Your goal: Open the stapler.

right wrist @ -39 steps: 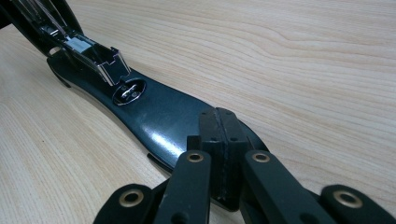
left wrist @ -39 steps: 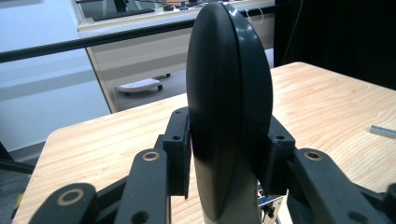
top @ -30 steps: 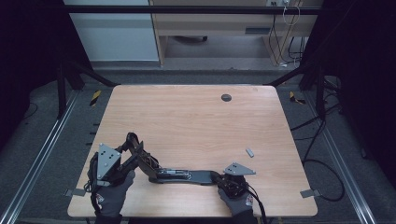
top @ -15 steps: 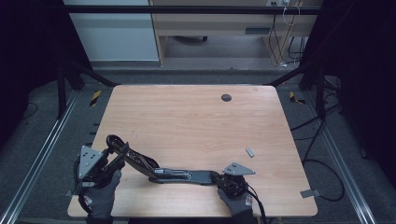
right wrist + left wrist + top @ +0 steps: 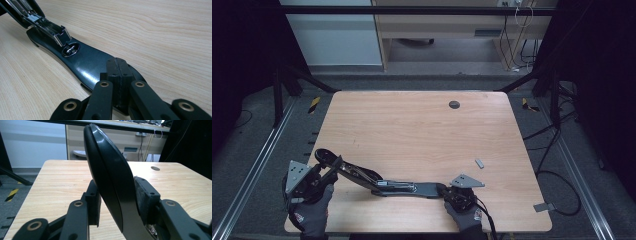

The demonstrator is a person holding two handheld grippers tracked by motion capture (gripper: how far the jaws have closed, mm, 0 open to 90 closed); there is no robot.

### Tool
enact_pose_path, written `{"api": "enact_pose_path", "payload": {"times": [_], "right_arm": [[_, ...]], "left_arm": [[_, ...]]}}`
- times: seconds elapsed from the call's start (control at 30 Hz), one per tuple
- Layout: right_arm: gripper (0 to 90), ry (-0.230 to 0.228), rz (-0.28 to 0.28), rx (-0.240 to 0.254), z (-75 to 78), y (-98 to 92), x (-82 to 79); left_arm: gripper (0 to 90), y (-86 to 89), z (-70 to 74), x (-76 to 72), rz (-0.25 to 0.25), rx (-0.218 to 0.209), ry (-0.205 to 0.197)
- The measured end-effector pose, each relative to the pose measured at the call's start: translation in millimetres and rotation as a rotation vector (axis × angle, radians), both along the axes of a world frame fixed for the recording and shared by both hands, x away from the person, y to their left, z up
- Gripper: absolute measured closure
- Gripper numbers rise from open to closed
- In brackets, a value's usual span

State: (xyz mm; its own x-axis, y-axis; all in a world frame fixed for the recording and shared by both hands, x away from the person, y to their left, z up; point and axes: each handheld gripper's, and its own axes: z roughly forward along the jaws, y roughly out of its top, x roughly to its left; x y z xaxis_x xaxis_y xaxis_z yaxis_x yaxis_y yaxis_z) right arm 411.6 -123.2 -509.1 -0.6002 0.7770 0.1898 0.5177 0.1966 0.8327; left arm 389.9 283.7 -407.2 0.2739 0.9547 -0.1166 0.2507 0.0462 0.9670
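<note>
A black stapler lies swung open near the table's front edge. Its base (image 5: pixel 422 188) rests flat, and its top arm (image 5: pixel 352 172) slants up to the left. My left gripper (image 5: pixel 328 166) grips the raised end of that arm (image 5: pixel 110 177), and both pads touch it. These jaws have just been opening a little, with the arm still between them. My right gripper (image 5: pixel 451 192) is shut, nothing between its pads, and its tips (image 5: pixel 120 72) rest on the end of the base (image 5: pixel 82 62). The metal magazine (image 5: pixel 47 27) and the anvil (image 5: pixel 70 49) lie beyond.
A small grey piece (image 5: pixel 480 163) lies on the wooden table (image 5: pixel 412 130) to the right. A dark round grommet (image 5: pixel 454 104) sits near the far edge. Rails run along both sides, and cables trail on the floor at right (image 5: pixel 552 150).
My left gripper has moved left and down toward the table's front corner, taking the stapler's top arm with it and swinging the arm wider open. The right gripper and the base kept still.
</note>
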Motion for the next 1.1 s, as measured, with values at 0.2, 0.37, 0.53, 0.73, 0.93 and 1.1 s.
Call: {"api": "enact_pose_path", "payload": {"times": [0.2, 0.37, 0.53, 0.73, 0.93, 1.1], "right_arm": [[90.0, 0.002, -0.001, 0.000, 0.2, 0.0, 0.1], [87.5, 0.002, 0.004, 0.002, 2.1, -2.0, 1.0], [82.9, -0.020, 0.006, 0.029, 10.7, -7.3, 1.1], [72.2, -0.040, -0.020, 0.055, 23.4, -23.1, 4.0], [66.5, -0.055, -0.079, 0.061, 37.6, -49.9, 10.7], [65.5, -0.073, -0.135, 0.028, 45.0, -66.6, 15.8]], "left_arm": [[57.7, -1.1, 0.4, -0.9, 0.012, 0.017, -0.007], [51.6, 0.1, 3.3, -4.0, 0.029, 0.040, -0.023], [47.4, 3.1, 3.3, -7.8, 0.021, 0.051, -0.023], [42.9, 1.0, -0.5, -9.4, -0.001, 0.085, -0.027], [41.3, -4.1, -0.8, -7.9, -0.002, 0.107, -0.012], [40.0, -5.2, -2.2, -5.3, -0.003, 0.107, 0.004]]}}
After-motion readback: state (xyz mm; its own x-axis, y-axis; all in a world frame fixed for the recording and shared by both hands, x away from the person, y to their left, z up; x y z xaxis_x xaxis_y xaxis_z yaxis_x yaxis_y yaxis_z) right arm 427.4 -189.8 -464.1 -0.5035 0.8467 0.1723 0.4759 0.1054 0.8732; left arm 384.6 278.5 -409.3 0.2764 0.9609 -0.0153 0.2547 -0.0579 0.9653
